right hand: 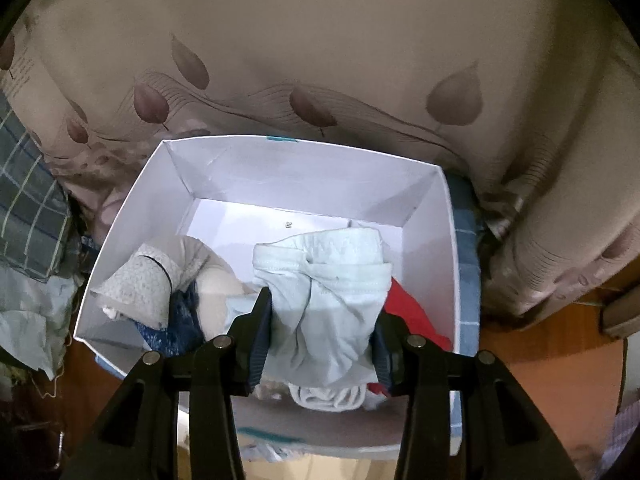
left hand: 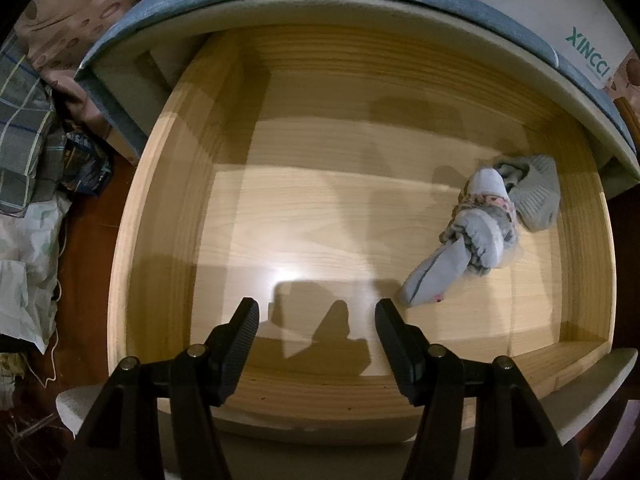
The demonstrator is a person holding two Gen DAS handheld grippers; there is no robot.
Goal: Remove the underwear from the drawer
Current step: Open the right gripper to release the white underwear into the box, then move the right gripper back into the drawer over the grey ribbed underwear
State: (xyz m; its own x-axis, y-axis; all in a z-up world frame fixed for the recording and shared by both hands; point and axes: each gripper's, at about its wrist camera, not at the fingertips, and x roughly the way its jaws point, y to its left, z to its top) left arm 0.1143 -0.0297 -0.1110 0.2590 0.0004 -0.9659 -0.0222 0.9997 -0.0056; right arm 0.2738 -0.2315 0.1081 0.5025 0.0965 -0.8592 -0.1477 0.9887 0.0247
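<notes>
We look down into the wooden drawer (left hand: 304, 208), which is nearly bare: only a small bundle of socks (left hand: 480, 224), grey and white with a patterned band, lies near its right wall. Our left gripper (left hand: 316, 324) hangs above the drawer's front edge with its jaws spread wide and nothing between them. To the side, a white box (right hand: 304, 184) sits by a bed with a leaf-printed cover (right hand: 320, 60); inside it lie a beige lace-trimmed piece (right hand: 140, 284), a dark blue patterned piece (right hand: 184, 324) and something red (right hand: 412, 312) along the right wall. Our right gripper (right hand: 324, 320) is over this box with the pale white underwear (right hand: 328, 296) bunched between its fingers; the cloth fills the gap and the pads press on it from both sides, so it is held, part draping into the box over the other garments. Left of the box we see a plaid cloth (right hand: 28, 200) and crumpled pale fabric (right hand: 24, 320) on the reddish floor (right hand: 540, 368). Nothing blocks the box's open top.
</notes>
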